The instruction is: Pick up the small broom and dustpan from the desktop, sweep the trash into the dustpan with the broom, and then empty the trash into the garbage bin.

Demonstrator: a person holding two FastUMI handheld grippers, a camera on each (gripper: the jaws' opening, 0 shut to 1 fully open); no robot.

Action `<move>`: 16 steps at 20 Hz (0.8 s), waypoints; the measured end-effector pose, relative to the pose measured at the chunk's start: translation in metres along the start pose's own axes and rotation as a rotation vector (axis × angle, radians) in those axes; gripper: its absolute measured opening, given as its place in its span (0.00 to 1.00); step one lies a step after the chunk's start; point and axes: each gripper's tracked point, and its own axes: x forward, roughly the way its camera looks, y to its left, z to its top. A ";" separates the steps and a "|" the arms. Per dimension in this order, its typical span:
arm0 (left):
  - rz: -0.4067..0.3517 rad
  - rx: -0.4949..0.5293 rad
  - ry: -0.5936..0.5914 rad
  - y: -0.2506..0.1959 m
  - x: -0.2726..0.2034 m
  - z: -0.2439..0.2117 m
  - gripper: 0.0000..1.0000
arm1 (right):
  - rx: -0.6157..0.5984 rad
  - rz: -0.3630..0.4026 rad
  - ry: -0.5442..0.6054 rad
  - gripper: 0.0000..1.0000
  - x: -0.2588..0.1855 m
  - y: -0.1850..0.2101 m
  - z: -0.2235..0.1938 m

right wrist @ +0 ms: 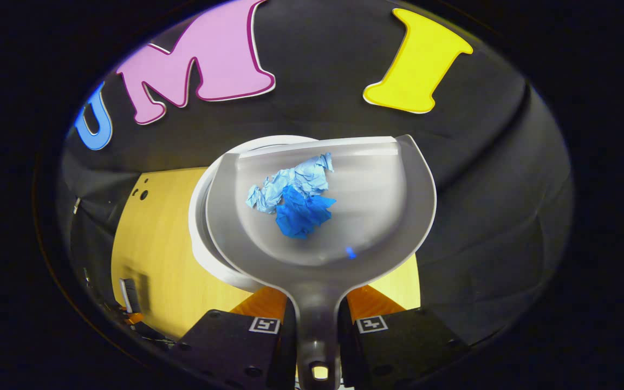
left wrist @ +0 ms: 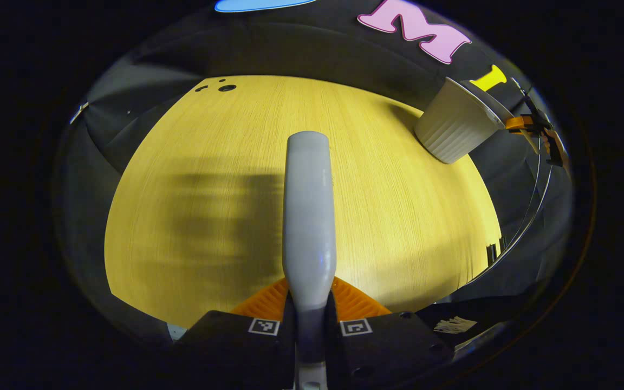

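Note:
My left gripper (left wrist: 309, 319) is shut on the pale grey small broom (left wrist: 309, 216), which points forward above the yellow wooden table (left wrist: 209, 227). The white ribbed garbage bin (left wrist: 453, 130) stands at the table's far right. In the right gripper view my right gripper (right wrist: 317, 319) is shut on the handle of the grey dustpan (right wrist: 377, 216). The pan is held above the bin (right wrist: 201, 238), whose rim shows to its left and behind it. Crumpled light blue paper (right wrist: 290, 184) and darker blue paper (right wrist: 301, 214) lie in the pan, plus a tiny blue scrap (right wrist: 350, 252).
Small dark holes (left wrist: 227, 87) mark the table's far left corner. The table's right edge runs just beyond the bin, with black cloth wall behind. A white slip (left wrist: 455, 325) lies low at the right, off the table.

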 end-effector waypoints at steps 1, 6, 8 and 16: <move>0.002 0.000 0.008 0.000 0.000 -0.001 0.26 | -0.017 -0.017 -0.003 0.36 0.001 0.000 0.000; -0.008 0.014 0.024 -0.001 -0.002 -0.003 0.26 | -0.244 -0.145 -0.022 0.36 0.003 -0.012 0.004; -0.015 0.020 0.020 -0.002 -0.001 -0.002 0.29 | -0.347 -0.199 -0.028 0.36 0.001 -0.015 0.008; -0.026 0.026 0.032 -0.004 -0.003 -0.008 0.26 | -0.686 -0.401 -0.095 0.36 -0.008 -0.019 0.024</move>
